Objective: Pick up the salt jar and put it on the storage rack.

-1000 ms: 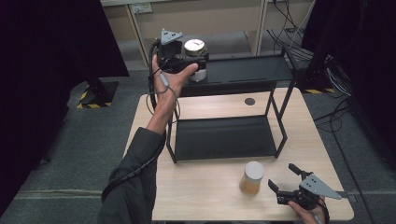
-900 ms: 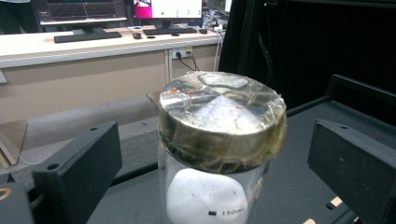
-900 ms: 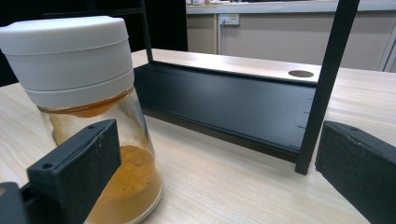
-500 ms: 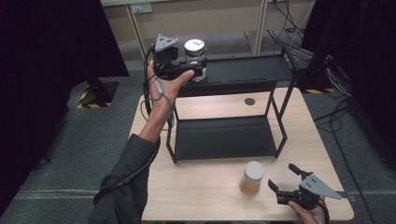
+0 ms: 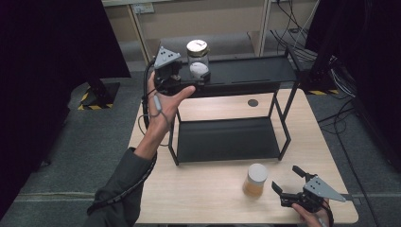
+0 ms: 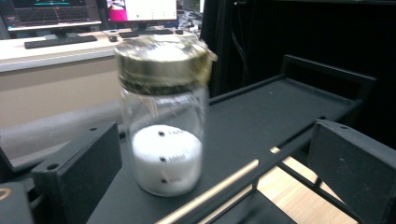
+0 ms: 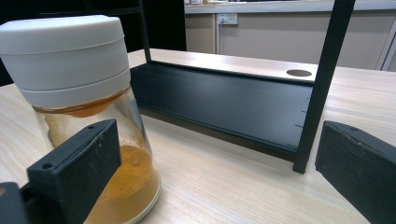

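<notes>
Left gripper (image 5: 187, 78): upper middle of the high view, jaws spread, released
Glass jar (image 6: 162, 114): gold metal lid, white powder, on black metal shelf (image 5: 255, 71)
Right gripper (image 5: 288, 182): lower right, jaws apart, empty
Spice jar (image 5: 256, 179): white cap, orange powder, on wooden table (image 5: 208, 194)

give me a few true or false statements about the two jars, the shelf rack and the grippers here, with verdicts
1. The gold-lidded jar stands on the top shelf of the black rack. True.
2. The left gripper is shut on that jar. False: its jaws stand open on either side of it, apart from the glass.
3. The white-lidded jar holds orange-brown contents. True.
4. The white-lidded jar sits on the rack's bottom shelf. False: it stands on the wooden table, in front of the rack.
5. The right gripper is open beside the white-lidded jar. True.
</notes>
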Demonstrator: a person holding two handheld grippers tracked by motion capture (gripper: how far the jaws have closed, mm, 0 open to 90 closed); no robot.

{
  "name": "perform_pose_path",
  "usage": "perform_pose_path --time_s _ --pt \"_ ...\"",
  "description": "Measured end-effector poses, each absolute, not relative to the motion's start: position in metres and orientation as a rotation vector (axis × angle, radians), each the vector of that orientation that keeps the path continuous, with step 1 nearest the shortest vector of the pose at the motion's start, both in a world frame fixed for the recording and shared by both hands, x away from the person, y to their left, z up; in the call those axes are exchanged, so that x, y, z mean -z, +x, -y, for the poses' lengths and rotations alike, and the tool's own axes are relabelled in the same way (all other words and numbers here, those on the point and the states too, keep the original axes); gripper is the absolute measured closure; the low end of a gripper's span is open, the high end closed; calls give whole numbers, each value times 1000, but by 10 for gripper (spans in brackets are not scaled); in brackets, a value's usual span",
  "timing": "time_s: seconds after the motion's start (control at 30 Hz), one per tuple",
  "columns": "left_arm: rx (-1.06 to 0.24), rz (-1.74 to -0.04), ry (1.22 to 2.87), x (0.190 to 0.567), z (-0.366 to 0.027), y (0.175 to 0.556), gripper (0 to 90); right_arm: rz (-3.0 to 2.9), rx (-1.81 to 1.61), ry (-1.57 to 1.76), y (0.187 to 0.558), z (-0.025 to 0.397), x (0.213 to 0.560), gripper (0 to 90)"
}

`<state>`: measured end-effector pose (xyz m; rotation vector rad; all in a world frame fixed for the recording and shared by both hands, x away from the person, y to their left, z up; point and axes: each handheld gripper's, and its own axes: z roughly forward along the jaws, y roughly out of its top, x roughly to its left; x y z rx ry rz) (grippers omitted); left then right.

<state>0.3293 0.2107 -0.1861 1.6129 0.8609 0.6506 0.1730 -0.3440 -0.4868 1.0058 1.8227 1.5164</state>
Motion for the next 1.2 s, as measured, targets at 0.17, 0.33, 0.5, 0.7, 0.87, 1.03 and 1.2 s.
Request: perform_pose_path --time_s 0.17,0.33,0.5,0.7,0.87,1.03,1.2 --pt "-624 -833 1613 198 -217 319 23 -1821 -1517 1007 173 344 487 5" --pt "-600 -816 1604 209 -224 313 24 -1820 -1516 1006 173 344 487 5" --pt "-583 -802 1595 224 -231 306 24 -1820 -1515 1009 173 344 487 5" --pt "-573 -799 1608 242 -237 305 25 -1820 -1514 1009 173 344 487 5" --pt "-544 -791 1609 257 -241 302 24 -1820 -1514 1011 173 344 487 5" --pt "-517 -784 1614 275 -242 299 25 -1820 -1515 1010 173 344 487 5" --pt "-519 -763 1631 291 -237 294 24 -1808 -1517 1016 172 345 487 5"
